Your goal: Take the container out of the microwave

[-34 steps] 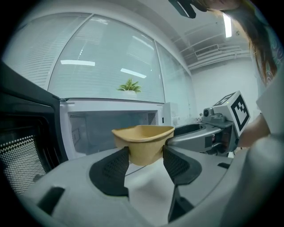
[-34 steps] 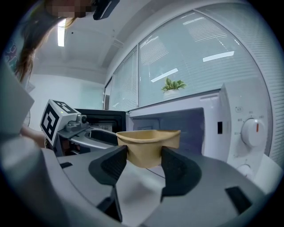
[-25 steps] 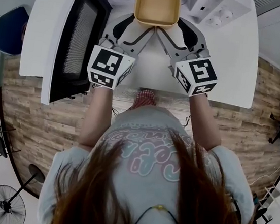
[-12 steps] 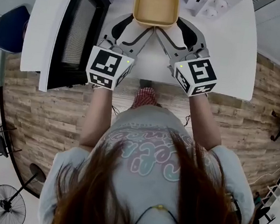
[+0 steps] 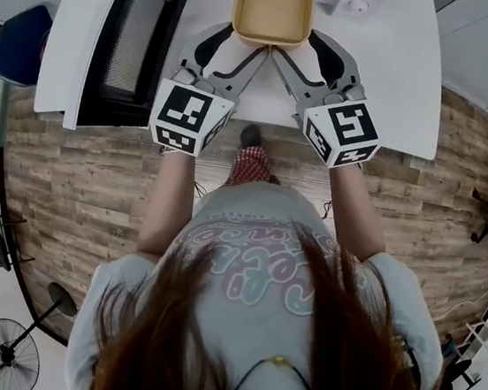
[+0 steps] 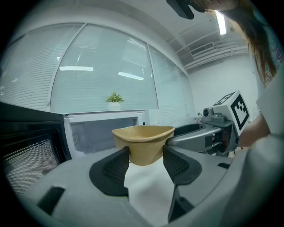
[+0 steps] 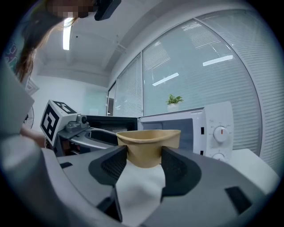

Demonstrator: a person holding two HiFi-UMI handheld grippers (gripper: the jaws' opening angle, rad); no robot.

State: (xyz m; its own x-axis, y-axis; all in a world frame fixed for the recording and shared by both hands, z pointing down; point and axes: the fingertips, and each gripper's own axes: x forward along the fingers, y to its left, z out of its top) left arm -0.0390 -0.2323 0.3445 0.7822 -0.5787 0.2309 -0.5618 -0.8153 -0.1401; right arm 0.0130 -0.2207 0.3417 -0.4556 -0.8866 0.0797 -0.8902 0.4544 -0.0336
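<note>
Two hand-held grippers, the left (image 6: 145, 153) and the right (image 7: 144, 154), each clenched on a near corner of the tan container (image 5: 273, 6), likely sharing its weight to keep it level. It hung at top centre, over the white desk (image 5: 392, 84), outside the microwave (image 7: 208, 128), whose door (image 5: 122, 40) stood open at upper left.

The container (image 5: 273, 6) looks matt, like pressed paper; the table (image 5: 402, 77) is smooth. The floor (image 5: 76, 185) is grained wood.
</note>
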